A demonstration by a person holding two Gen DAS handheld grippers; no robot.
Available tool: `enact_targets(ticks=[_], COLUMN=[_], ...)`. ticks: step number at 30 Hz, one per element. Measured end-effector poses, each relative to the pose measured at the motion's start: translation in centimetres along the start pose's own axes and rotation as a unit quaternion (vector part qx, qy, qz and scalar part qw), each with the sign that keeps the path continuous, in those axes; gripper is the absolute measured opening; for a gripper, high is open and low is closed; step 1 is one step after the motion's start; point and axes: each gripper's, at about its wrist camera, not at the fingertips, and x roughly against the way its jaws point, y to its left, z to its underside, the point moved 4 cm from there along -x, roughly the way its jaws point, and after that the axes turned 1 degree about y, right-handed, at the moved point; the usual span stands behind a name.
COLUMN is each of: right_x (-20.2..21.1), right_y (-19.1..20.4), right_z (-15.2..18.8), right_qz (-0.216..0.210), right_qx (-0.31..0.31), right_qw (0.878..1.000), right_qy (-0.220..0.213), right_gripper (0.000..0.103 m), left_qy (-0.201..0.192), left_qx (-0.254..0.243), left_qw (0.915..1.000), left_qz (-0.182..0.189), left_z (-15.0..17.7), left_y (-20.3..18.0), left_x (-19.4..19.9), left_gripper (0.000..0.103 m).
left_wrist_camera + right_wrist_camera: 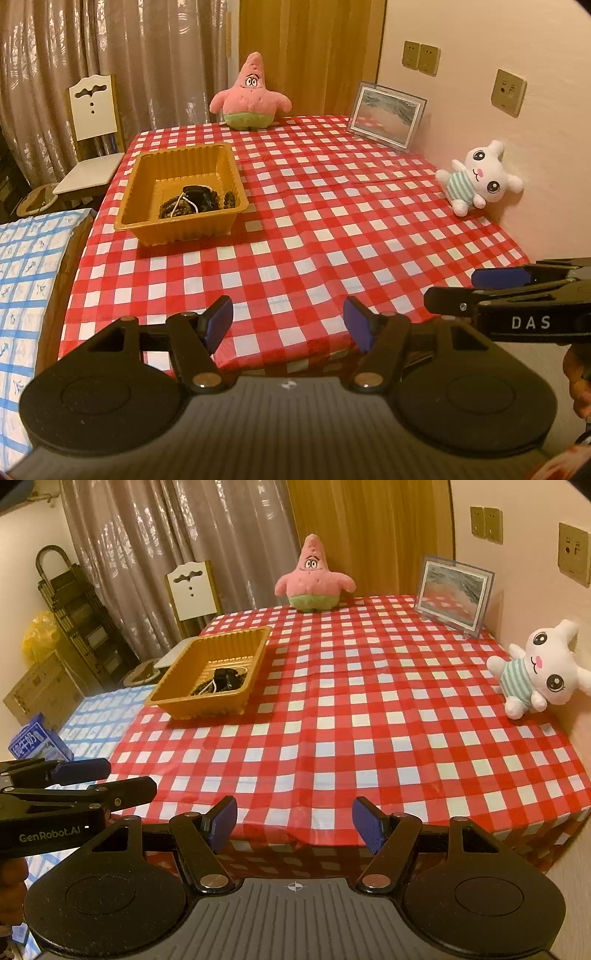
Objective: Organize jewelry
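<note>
Jewelry located in gold plastic tray on left part of counter, heaped against tray's near wall: dark beaded strands, a black piece, a pale cord. No pieces seen loose on the checked cloth.

Handling, as judged: light, limp, prone to tangle; strands likely to drag neighbours out when lifted. Beads probably smooth, apt to slip from pads. Best taken by a single strand at the top of the heap, or by the pale cord where it stands proud, not by the whole clump. Tray itself thin and light, likely to slide if nudged; steadying at the rim advisable.

Left claw spread, nothing between pads, poised over near edge of counter, angled downward, well short of tray. Right claw likewise spread and empty, same downward tilt, just beside the left one. A little of the person's hand visible behind right claw.
</note>
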Motion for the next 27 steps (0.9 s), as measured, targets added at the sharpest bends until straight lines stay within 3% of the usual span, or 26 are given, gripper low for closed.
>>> enact_targets(ticks=[27], right_x=[0.12], right_y=[0.12], right_z=[-0.06], right_qz=[0.005], right_qx=[0.0], right_qw=[1.0], right_qy=[-0.002], right_gripper=[0.069], left_qy=[-0.005], left_qx=[-0.003], left_qw=[0.9999], left_qz=[0.01], left_z=[0.03], left_y=[-0.15], left_x=[0.39], left_gripper=[0.064])
